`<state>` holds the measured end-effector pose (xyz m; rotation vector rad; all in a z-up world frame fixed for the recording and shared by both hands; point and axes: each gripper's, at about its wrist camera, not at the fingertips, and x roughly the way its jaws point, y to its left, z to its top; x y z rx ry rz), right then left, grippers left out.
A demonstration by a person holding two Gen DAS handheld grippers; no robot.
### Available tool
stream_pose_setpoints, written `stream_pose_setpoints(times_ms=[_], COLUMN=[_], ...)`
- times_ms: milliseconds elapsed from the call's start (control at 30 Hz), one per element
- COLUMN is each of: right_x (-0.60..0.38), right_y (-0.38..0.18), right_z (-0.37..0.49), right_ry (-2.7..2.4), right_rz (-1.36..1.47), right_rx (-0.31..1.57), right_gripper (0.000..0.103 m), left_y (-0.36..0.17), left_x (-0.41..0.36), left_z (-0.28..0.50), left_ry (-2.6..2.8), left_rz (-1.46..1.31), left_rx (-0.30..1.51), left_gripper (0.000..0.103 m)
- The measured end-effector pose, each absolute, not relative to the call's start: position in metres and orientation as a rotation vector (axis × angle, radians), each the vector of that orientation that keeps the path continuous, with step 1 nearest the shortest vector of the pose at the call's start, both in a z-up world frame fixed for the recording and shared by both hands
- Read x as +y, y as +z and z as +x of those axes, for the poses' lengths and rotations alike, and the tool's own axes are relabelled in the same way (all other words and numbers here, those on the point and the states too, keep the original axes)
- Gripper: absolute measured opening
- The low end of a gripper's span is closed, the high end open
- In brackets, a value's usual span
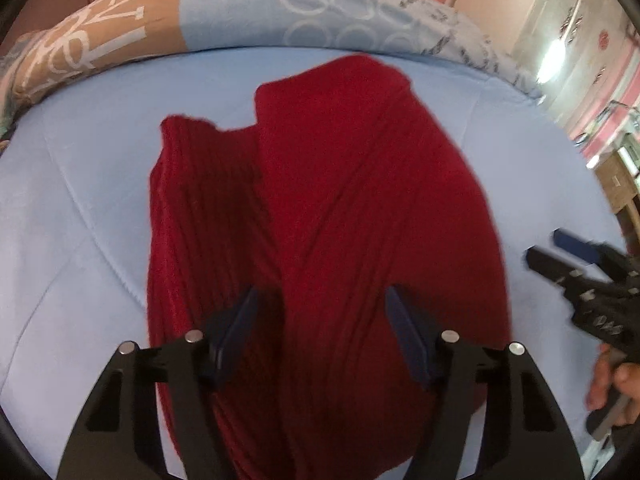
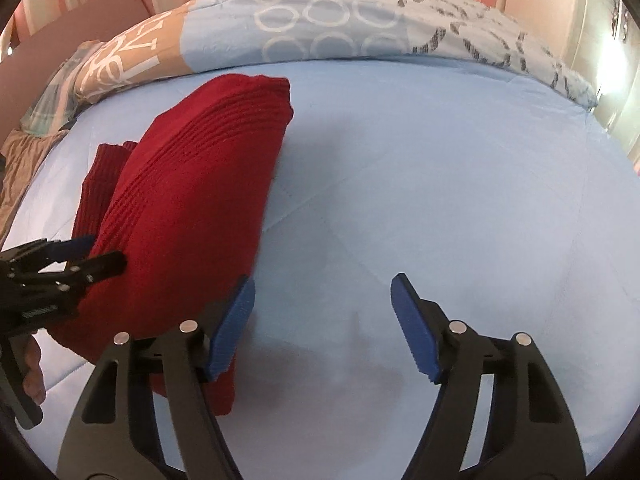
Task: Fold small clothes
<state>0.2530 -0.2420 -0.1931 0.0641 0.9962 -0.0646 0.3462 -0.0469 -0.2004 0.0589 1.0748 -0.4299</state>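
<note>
lying lengthwise on the light blue bed sheet (image 2: 440, 200), the red knit garment (image 1: 320, 200) is already folded into a long, narrow shape, with its long axis running away from both cameras toward the patterned duvet (image 2: 320, 28) bunched at the far side of the bed. a second layer shows at its far left corner, where a ribbed part sticks out from under the top fold.

the left tool (image 1: 322, 332) hangs directly over the near end of the garment, pointing steeply down. its jaws stand apart, one on each side of a raised ridge of the cloth, and the pads do not seem to press on anything (the picture is blurred, so i say this with some care). it holds nothing.

the right tool (image 2: 322, 328) is beside the garment, not over it. its left pad is just at the right long edge of the cloth, and the other pad is over bare sheet. its jaws are also well apart and empty. in the left wrist view it shows at the right border, with the person's hand (image 1: 612, 388) behind it.

so the garment lies under the left tool and to the left of the right one. in my judgement the left is nearer for the next grasp, and a fold would go along the long axis, near end toward far end.
</note>
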Motion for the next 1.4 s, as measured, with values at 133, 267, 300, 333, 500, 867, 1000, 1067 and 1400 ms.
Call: stream_pose_setpoints(times_ms=[133,267,300,333,500,867,1000,1067,1400], right_x=[-0.242,-0.244,-0.245,-0.246,-0.251,-0.205,-0.191,-0.182,-0.149], right_y=[-0.194,-0.198,-0.199,-0.198,-0.191,-0.184,-0.19,-0.185,-0.185], right_z=[0.255,0.259,0.26,0.261,0.265,0.274,0.279,0.276,0.25], right_ry=[-0.076,-0.071,-0.072,-0.071,-0.077,0.015,0.045,0.099,0.223], right_rz=[0.036,0.043,0.043,0.046,0.103,0.055,0.047,0.071,-0.057], right_rx=[0.991,0.998,0.999,0.996,0.967,0.956,0.996,1.004,1.089], right_gripper=[0.071,0.071,0.071,0.071,0.071,0.072,0.072,0.072,0.076], left_y=[-0.2,-0.205,-0.204,-0.203,-0.18,-0.195,-0.216,-0.21,-0.186], left_x=[-0.051,-0.062,-0.064,-0.067,-0.064,0.003,0.011,0.015,0.021], left_z=[0.343,0.34,0.339,0.337,0.328,0.311,0.306,0.306,0.278], left_ry=[-0.357,-0.321,-0.318,-0.309,-0.261,-0.156,-0.193,-0.239,-0.404], left_rz=[0.085,0.092,0.107,0.133,0.221,0.328,0.331,0.285,0.264], left_rx=[1.074,1.087,1.078,1.063,0.933,0.976,0.993,0.997,1.003], left_gripper=[0.062,0.024,0.021,0.018,0.015,0.015,0.015,0.024,0.08])
